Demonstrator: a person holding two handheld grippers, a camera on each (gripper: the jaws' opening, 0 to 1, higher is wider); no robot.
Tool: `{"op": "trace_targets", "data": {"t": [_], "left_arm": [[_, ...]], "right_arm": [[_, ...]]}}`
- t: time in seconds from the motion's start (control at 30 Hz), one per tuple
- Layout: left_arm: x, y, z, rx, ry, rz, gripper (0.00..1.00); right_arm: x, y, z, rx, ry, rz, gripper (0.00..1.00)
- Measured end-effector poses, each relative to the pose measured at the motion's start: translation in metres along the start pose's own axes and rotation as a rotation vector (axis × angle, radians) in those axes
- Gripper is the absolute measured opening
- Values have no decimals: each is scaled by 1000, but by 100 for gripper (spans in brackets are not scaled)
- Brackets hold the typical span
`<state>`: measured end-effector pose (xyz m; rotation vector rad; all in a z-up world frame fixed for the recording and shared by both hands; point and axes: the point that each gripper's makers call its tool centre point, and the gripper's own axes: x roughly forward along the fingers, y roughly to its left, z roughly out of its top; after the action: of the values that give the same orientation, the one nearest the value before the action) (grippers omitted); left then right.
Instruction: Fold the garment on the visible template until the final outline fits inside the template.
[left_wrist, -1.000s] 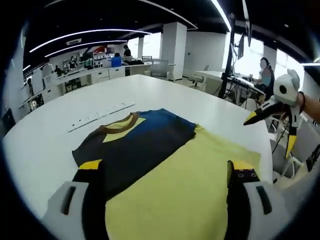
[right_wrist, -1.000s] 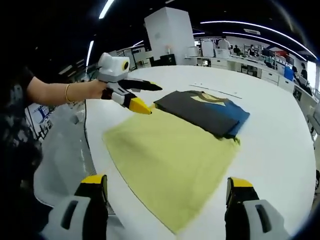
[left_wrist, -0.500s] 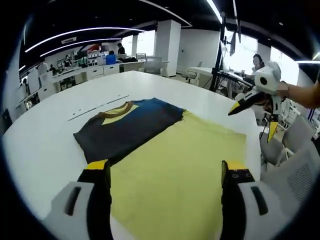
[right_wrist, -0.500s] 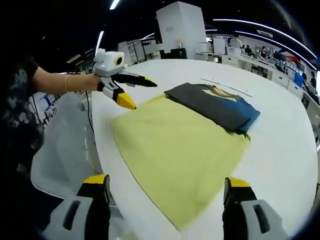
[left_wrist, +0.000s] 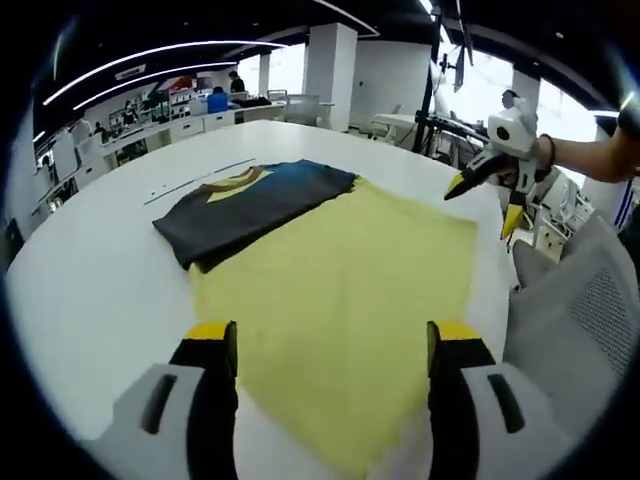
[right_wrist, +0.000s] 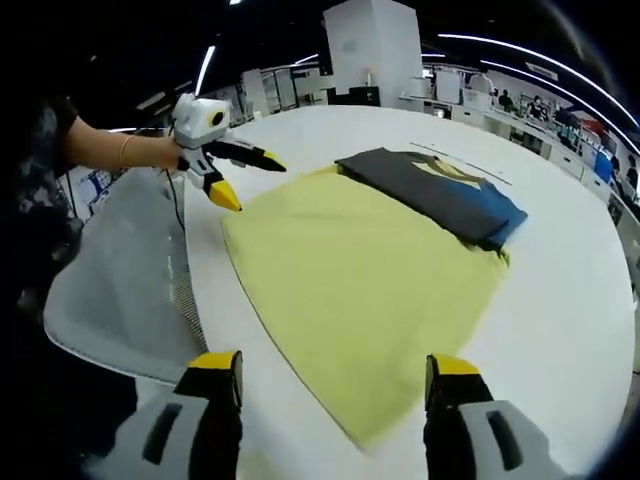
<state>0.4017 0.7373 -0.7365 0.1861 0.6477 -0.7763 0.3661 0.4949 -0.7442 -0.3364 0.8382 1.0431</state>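
In the left gripper view, our left gripper (left_wrist: 330, 345) hung jaws spread over the yellow template (left_wrist: 345, 290) on the white table (left_wrist: 90, 290). The folded dark garment (left_wrist: 250, 200) lay on the template's far end. Our right gripper (left_wrist: 490, 190) hovered off the table edge, jaws apart.

In the right gripper view, the right gripper (right_wrist: 335, 375) was spread too, with the left gripper (right_wrist: 240, 175) open beside a mesh chair (right_wrist: 120, 290).

Both tongs (left_wrist: 330, 345) farther from garment (left_wrist: 255, 195)
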Motion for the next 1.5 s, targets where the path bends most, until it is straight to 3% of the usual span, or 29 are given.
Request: {"op": "trace_targets", "data": {"t": [0.3,0.53,0.8,1.07,1.3,1.5], "left_arm": [[-3,-11,-22,-11,29,-9,68],[-4,-19,-36,49,77,-12,61],[-6,-27,-50,114,119,-25,53],[-8,-27,-55,155,146,-22,47],[-7,-27,-56,158,158,-32,39],[-6,-29,-54,189,167,-54,27]], "right_arm": [[7,0,-11,21,18,-17,61],[11,2,-17,-27,37,-33,56],[12,-5,-22,-21,43,-55,49],[13,-7,-31,-61,85,-71,43],[11,-17,-30,-57,77,-103,33],[11,-18,-30,-75,85,-111,29]]}}
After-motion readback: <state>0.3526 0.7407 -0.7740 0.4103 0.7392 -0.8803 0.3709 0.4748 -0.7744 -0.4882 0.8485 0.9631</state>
